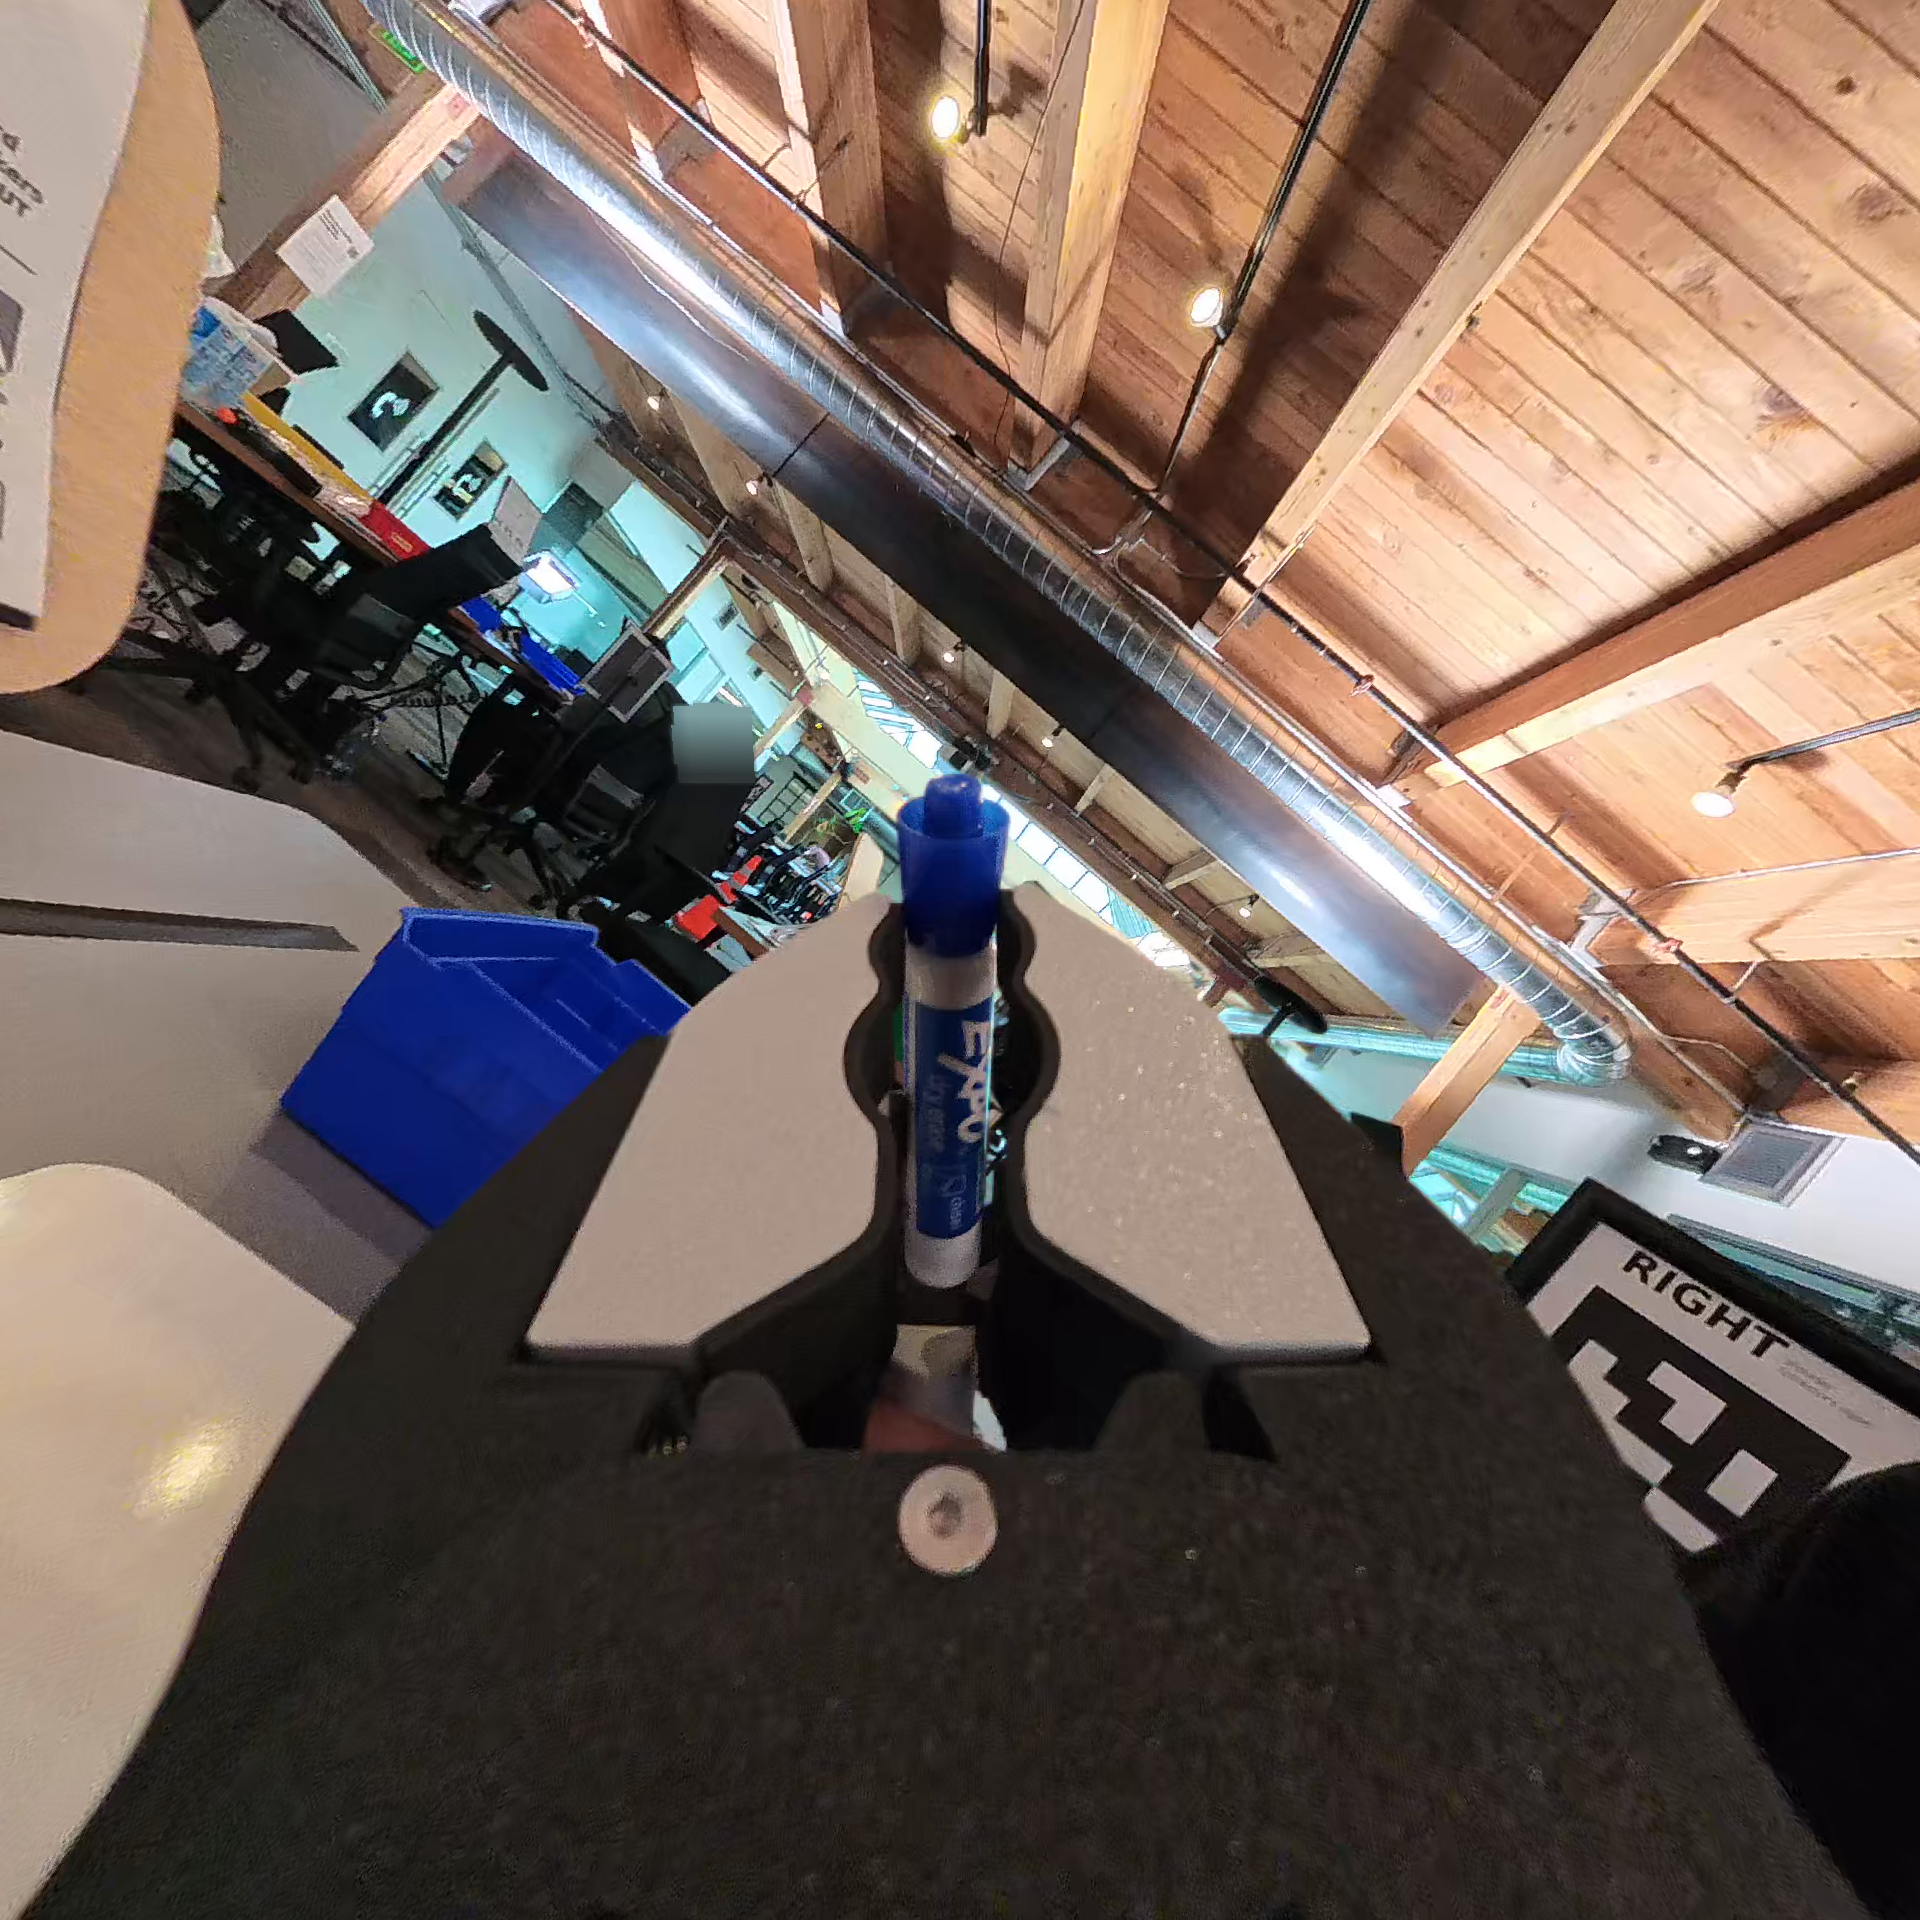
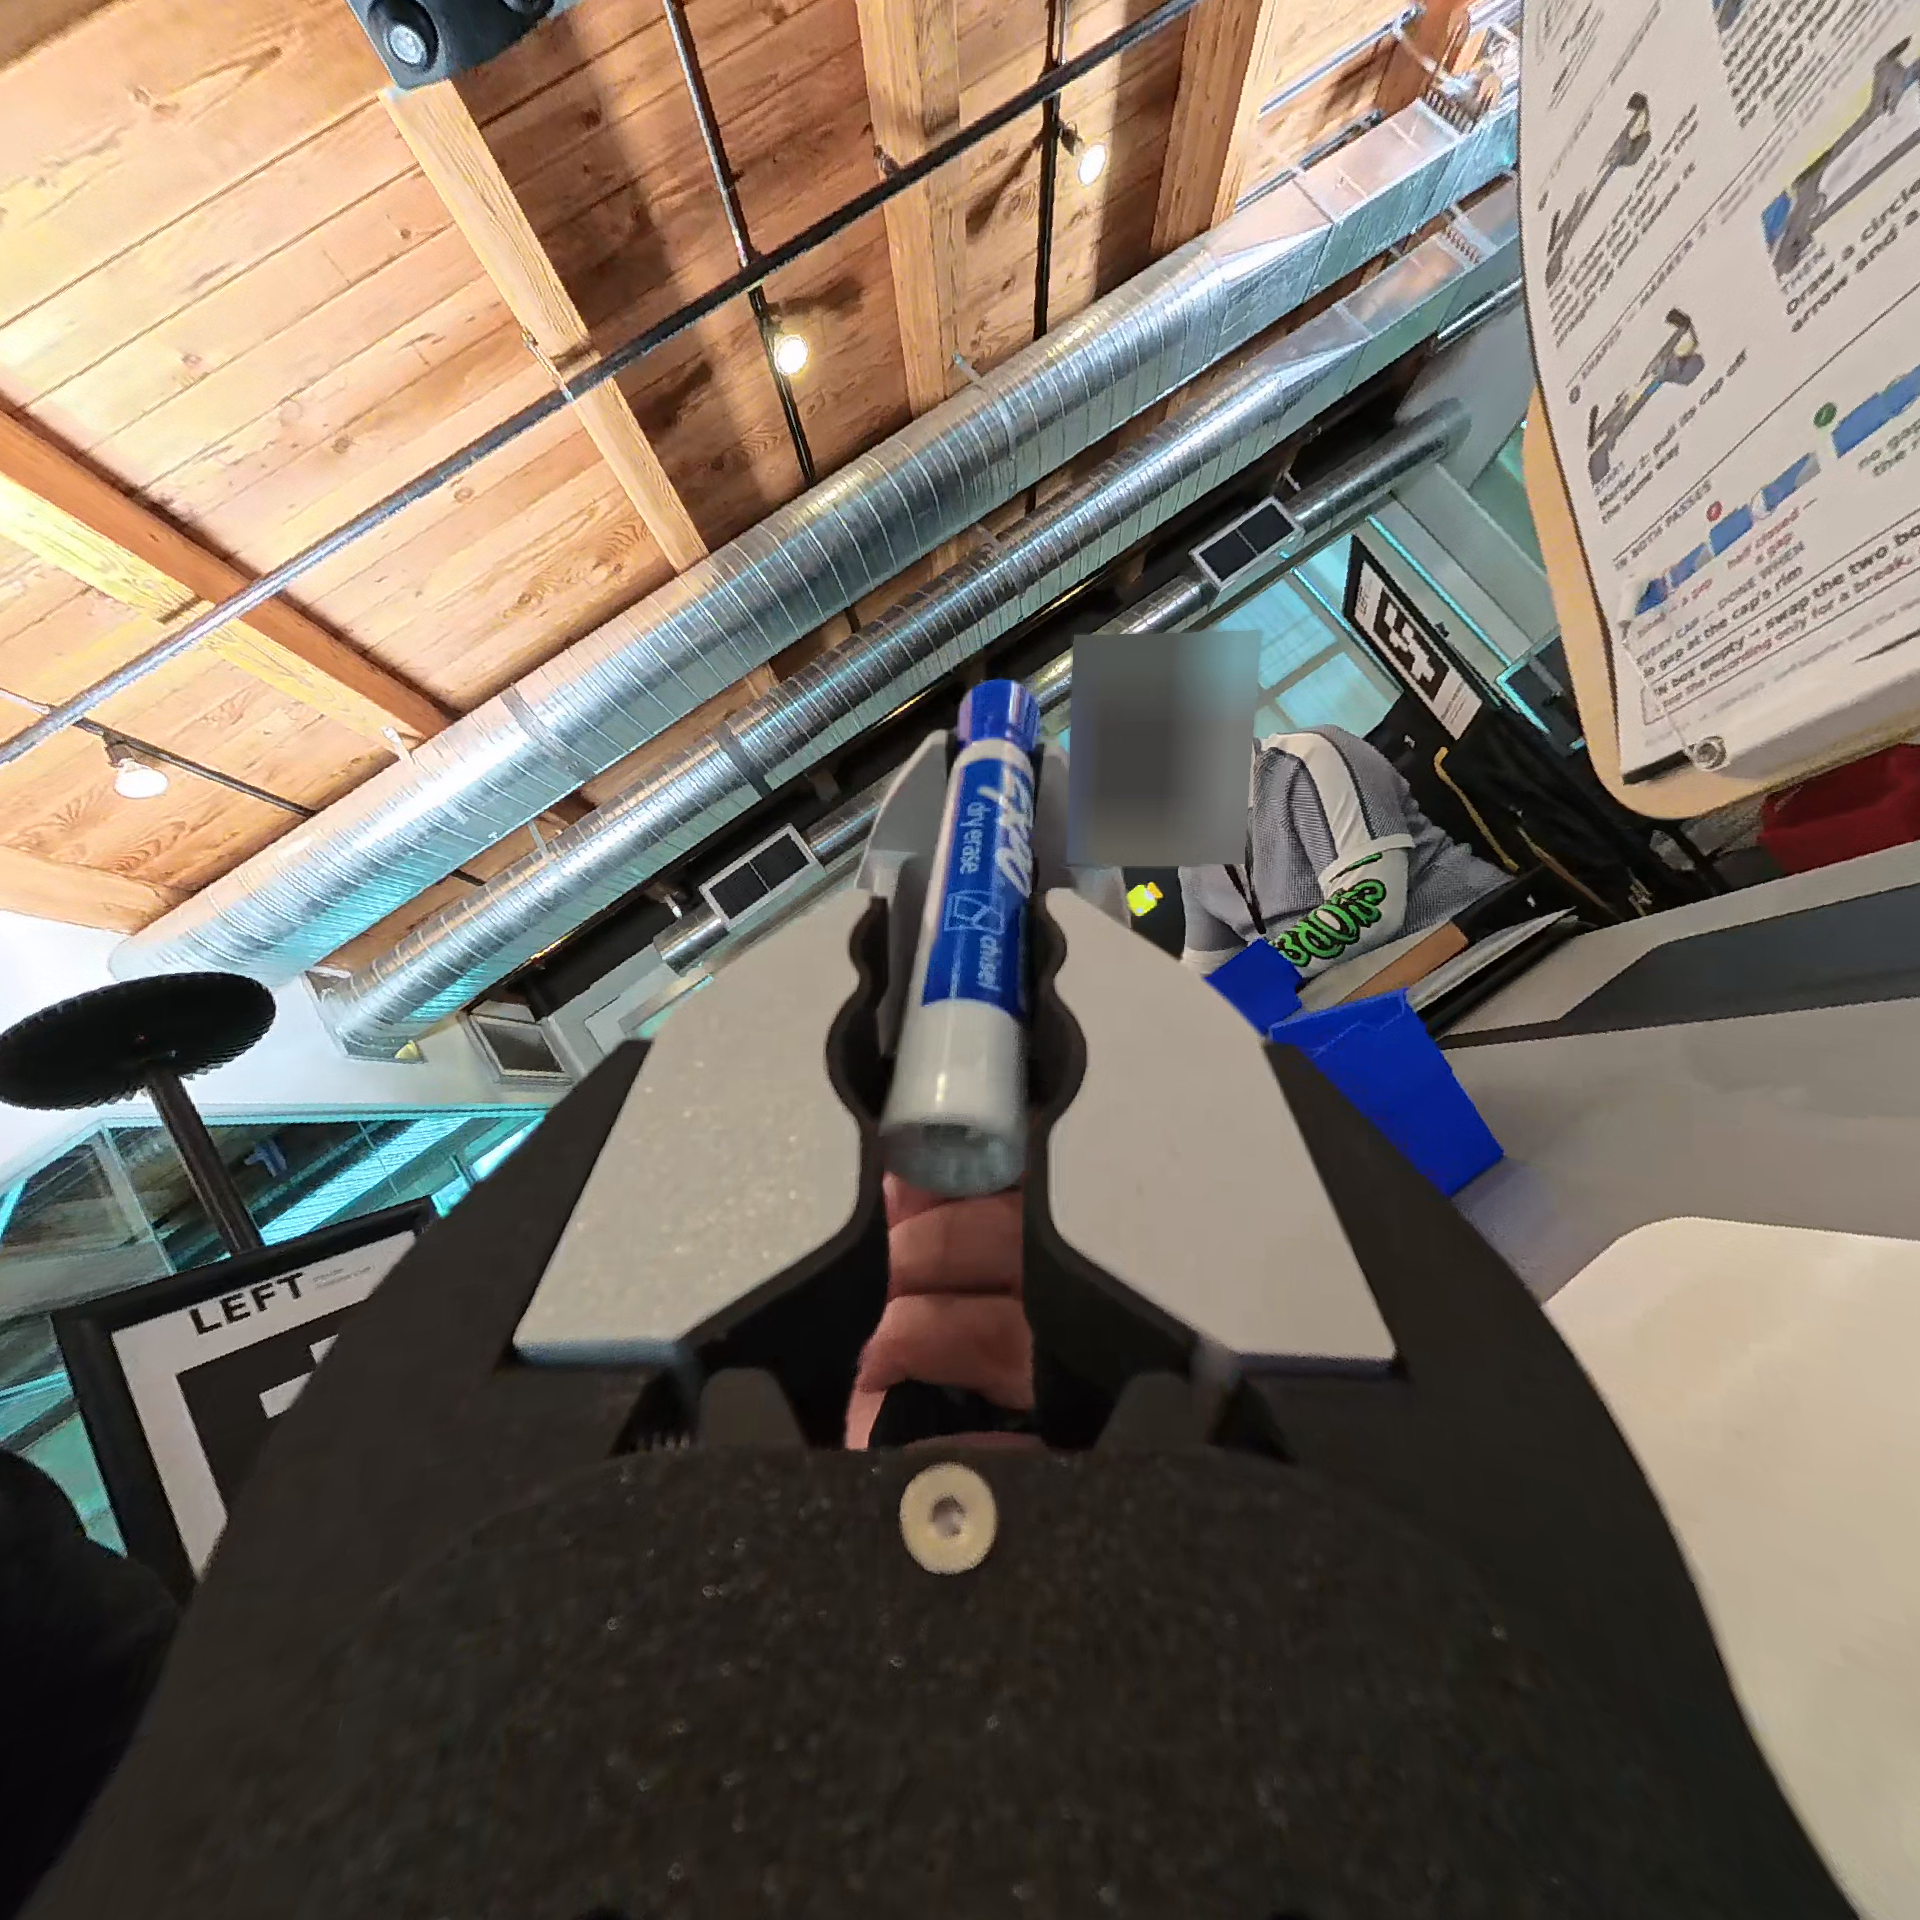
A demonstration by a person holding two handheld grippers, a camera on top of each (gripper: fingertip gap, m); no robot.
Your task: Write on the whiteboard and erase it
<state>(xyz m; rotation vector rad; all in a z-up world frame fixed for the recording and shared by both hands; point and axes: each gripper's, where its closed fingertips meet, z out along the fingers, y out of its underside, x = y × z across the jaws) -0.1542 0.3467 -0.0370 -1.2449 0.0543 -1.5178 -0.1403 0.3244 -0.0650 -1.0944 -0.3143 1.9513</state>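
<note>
Between the left claw's (image 1: 948, 935) grey pads, a blue marker (image 1: 945, 1049) sits clamped, its blue end poking up past the tips. Over in the right wrist view, the right claw (image 2: 961, 925) is pinched tight on what seems to be that marker (image 2: 966, 935) too, its grey butt end toward the camera and another grey claw tip showing just behind it. Whether both claws share one pen or hold one each, I can't say for sure. Both are tilted up at the ceiling, well off the white table (image 2: 1714, 1455) beside them.

Handling call: the marker looks light, stiff and smooth, so it could slip or swivel in the pads. Best hold is mid-barrel, square across the pads; a cap wants a straight pull along the axis, no twisting sideways.

Farther out, a blue bin (image 2: 1371, 1081) stands at the table's edge, an instruction sheet (image 2: 1714, 364) hangs above, and a person's sleeve (image 2: 1340, 894) shows beyond. No whiteboard that I can pick out for certain.
</note>
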